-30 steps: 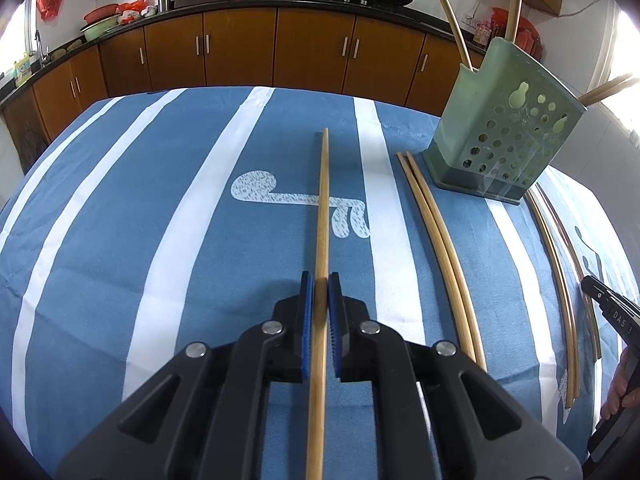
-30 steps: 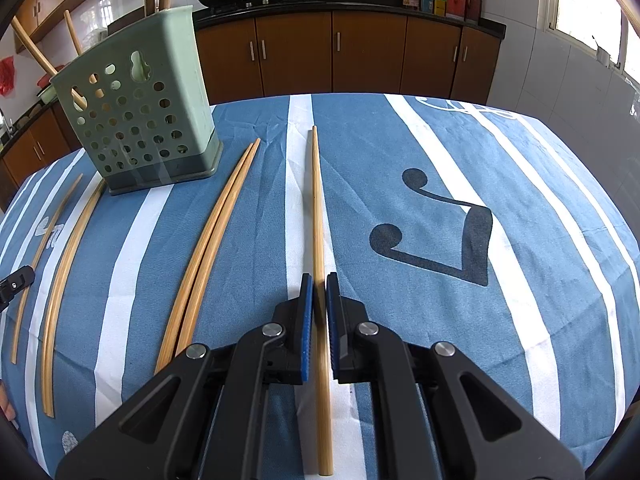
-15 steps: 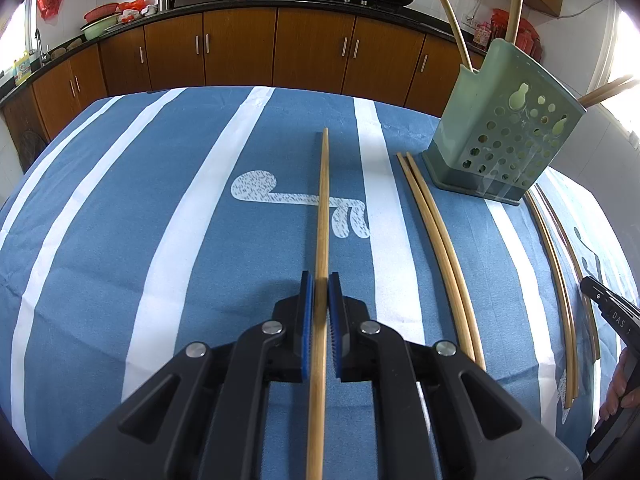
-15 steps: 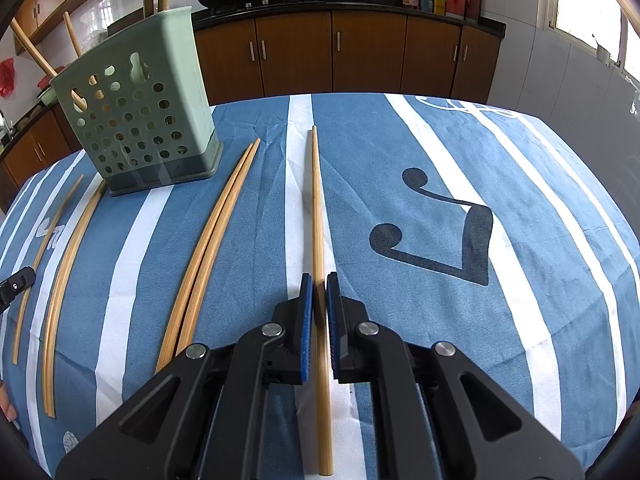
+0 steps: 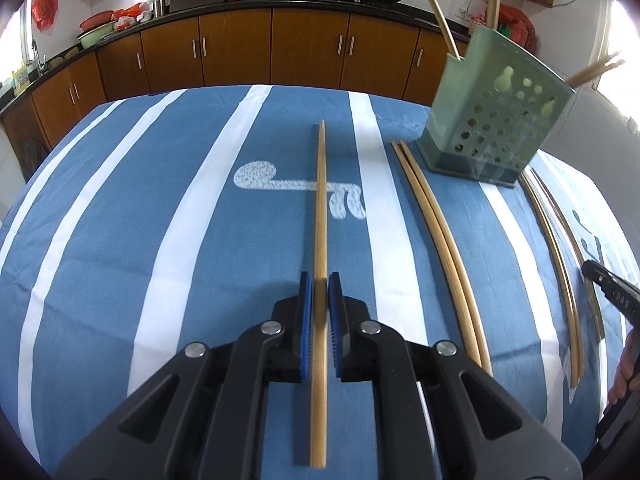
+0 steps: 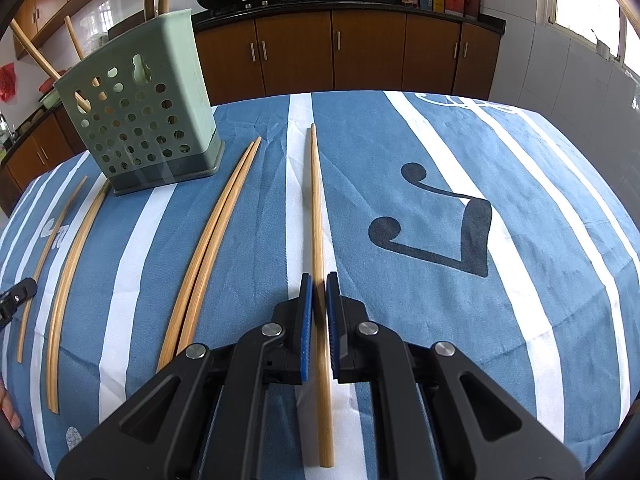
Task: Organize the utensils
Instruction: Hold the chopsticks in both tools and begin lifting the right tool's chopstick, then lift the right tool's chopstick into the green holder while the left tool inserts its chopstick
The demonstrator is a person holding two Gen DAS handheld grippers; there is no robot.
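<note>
A long wooden chopstick [image 5: 320, 208] runs straight ahead over the blue striped cloth, and my left gripper [image 5: 320, 280] is shut on it near its near end. A second chopstick [image 6: 316, 216] lies along a white stripe, with my right gripper [image 6: 318, 280] shut on it. The green perforated utensil holder [image 5: 496, 120] [image 6: 140, 120] stands upright at the far side between both grippers, with several chopsticks sticking out of its top. A pair of chopsticks [image 5: 440, 248] [image 6: 216, 240] lies beside it on the cloth.
More loose chopsticks [image 5: 560, 264] [image 6: 72, 272] lie on the cloth past the holder. The other gripper's tip shows at each view's edge [image 5: 608, 284] [image 6: 16, 296]. Brown kitchen cabinets [image 6: 360, 52] run behind the table, with woks on the counter.
The left gripper's chopstick has shifted slightly in its view, is blurred at the pads, and its near end now shows inside the frame. The right view is unchanged.
</note>
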